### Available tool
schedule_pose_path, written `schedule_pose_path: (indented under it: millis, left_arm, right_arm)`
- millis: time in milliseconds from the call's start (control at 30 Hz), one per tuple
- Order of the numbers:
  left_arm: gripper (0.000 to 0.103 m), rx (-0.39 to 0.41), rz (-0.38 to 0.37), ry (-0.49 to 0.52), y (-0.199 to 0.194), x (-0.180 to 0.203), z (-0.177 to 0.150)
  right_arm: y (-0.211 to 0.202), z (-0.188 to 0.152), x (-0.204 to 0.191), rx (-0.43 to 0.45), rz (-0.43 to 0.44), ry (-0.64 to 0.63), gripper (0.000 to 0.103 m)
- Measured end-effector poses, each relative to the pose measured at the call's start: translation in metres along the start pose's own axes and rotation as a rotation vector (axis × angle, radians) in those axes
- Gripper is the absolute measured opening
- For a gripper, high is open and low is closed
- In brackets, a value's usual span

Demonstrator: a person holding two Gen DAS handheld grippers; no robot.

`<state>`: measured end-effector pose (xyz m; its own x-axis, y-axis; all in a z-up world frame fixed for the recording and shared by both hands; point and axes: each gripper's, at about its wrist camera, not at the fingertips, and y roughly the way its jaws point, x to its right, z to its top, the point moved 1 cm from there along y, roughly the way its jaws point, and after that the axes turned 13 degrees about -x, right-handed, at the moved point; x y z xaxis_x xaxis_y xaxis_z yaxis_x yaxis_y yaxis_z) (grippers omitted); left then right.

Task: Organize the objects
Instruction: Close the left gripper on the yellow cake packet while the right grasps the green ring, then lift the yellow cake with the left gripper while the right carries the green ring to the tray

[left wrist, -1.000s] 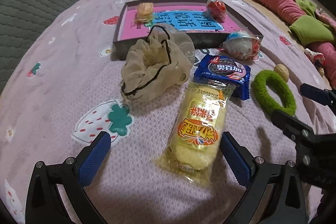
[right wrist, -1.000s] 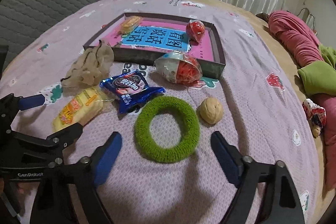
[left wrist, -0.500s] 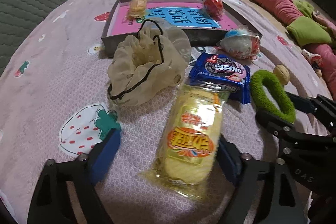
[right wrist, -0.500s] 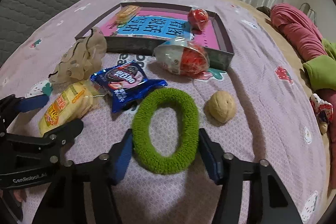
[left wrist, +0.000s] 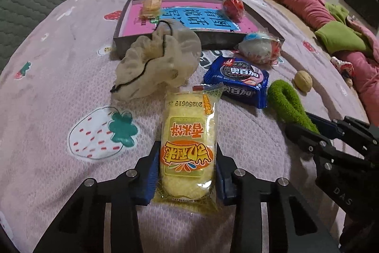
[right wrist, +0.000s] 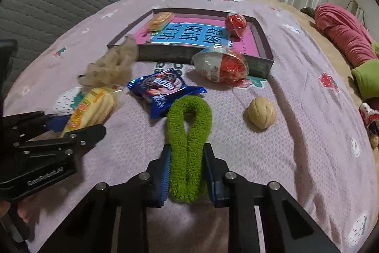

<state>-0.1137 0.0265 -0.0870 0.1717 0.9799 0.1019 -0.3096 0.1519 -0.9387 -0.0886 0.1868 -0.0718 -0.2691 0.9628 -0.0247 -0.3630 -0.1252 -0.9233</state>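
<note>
Fingers (right wrist: 165, 172) shut on green ring (right wrist: 187, 146), was round; left gripper (left wrist: 187, 172) closing on yellow pkt (left wrist: 187, 146).

I see a yellow snack pack (left wrist: 188, 148) lying lengthwise at lower centre of the left view, and a green fuzzy ring (right wrist: 188, 146) squeezed into a narrow loop at lower centre of the right view. A blue cookie pack (left wrist: 236, 80), a beige cloth pouch (left wrist: 156, 63), a wrapped toy egg (right wrist: 221, 65) and a walnut (right wrist: 261, 112) lie before the shallow box (right wrist: 260, 32), which holds a biscuit (right wrist: 160, 19) and a red ball (right wrist: 235, 24).
</note>
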Motion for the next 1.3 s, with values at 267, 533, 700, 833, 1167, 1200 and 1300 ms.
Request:
schedule_pose_path:
  millis: [267, 533, 700, 833, 1167, 1200, 1300]
  left_arm:
    - [0.039, 0.002, 0.008, -0.001, -0.011, 0.001, -0.013]
    - [0.039, 0.033, 0.015, -0.008, -0.033, 0.004, -0.027]
    - [0.039, 0.061, 0.014, -0.005, -0.052, 0.008, -0.037]
    - [0.039, 0.079, 0.019, -0.003, -0.064, 0.012, -0.045]
    - [0.039, 0.118, 0.021, -0.018, -0.09, 0.015, -0.062]
    - [0.039, 0.125, 0.024, -0.02, -0.092, 0.015, -0.064]
    - [0.039, 0.135, 0.023, -0.022, -0.098, 0.016, -0.067]
  right_arm:
    - [-0.016, -0.014, -0.008, 0.013, 0.047, 0.0, 0.026]
    - [-0.035, -0.024, -0.014, 0.036, 0.073, 0.006, 0.026]
    - [-0.05, -0.033, -0.02, 0.057, 0.073, 0.004, 0.026]
    - [-0.061, -0.039, -0.024, 0.072, 0.074, 0.002, 0.026]
    - [-0.084, -0.053, -0.027, 0.112, 0.07, 0.006, 0.026]
    - [-0.086, -0.054, -0.028, 0.116, 0.07, 0.005, 0.026]
    - [-0.091, -0.056, -0.029, 0.128, 0.073, 0.001, 0.026]
